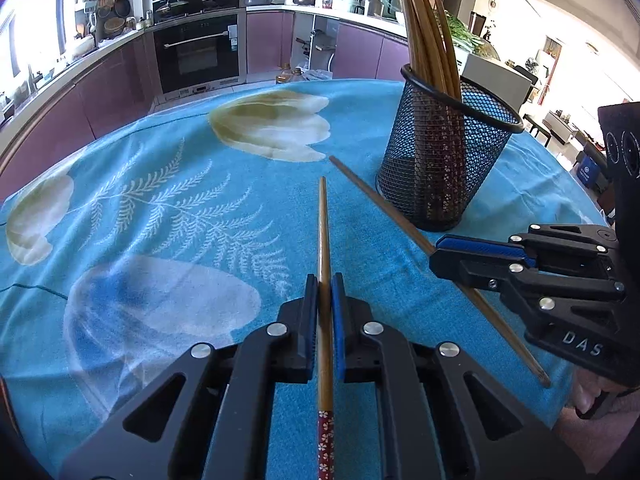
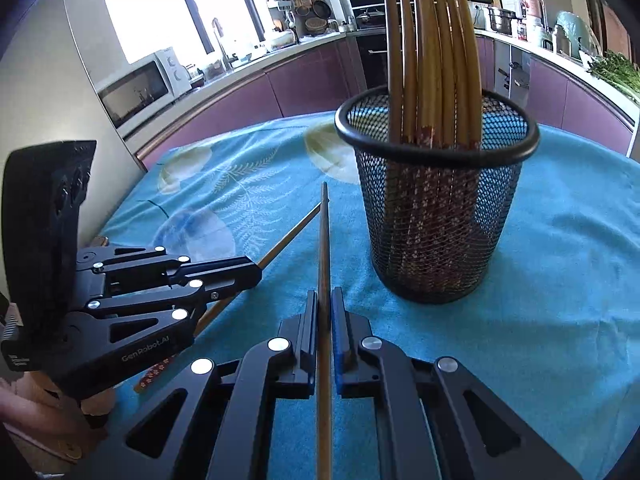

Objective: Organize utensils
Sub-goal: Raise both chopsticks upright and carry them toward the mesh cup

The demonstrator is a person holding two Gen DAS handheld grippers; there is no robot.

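While each chopstick lies lengthwise along its tongs, left tongs (image 1: pixel 325 280) pinching one chopstick (image 1: pixel 323 232) and right tongs (image 2: pixel 325 294) another (image 2: pixel 324 236), the mesh cup (image 2: pixel 436 208) stands just ahead-right, nearer the right.

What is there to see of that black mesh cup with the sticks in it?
The mesh cup is a round black wire holder with a thick, smooth rim. It stands upright on the blue flowered cloth, narrowing slightly toward its base. Inside, a bundle of wooden chopsticks stands tips up, their red flowered ends showing through the mesh. Neither gripper touches it.
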